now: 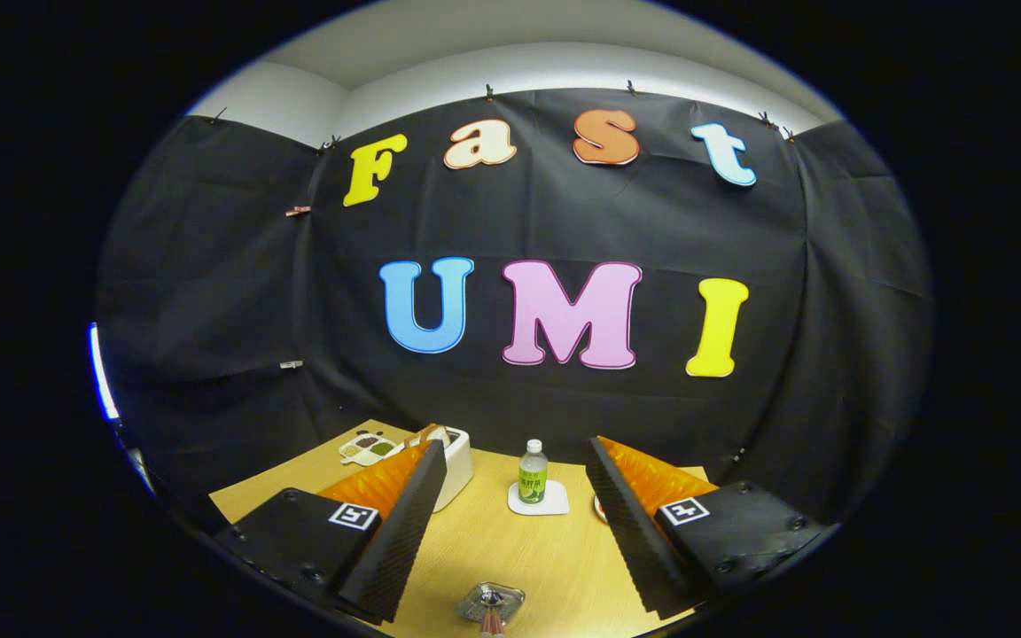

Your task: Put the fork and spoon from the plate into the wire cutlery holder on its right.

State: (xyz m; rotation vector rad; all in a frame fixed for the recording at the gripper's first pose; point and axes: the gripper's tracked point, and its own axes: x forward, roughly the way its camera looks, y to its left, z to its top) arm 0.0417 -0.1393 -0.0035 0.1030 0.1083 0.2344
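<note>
Two spread, empty fingers of the tongs (510,532) hang over the counter (510,549); the wire holder (490,603) sits low between them, near their base.

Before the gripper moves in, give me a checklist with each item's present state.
1. Gripper fingers spread wide, nothing between them: ok.
2. Wire cutlery holder low between the fingers, partly cut off: ok.
3. Utensil handles at the holder; fork or spoon: cannot tell.
4. Plate located: cannot tell.
5. Bottle upright on its white coaster, beyond the fingers, clear of the holder: ok.
6. Bare wooden table between holder and bottle: ok.
</note>
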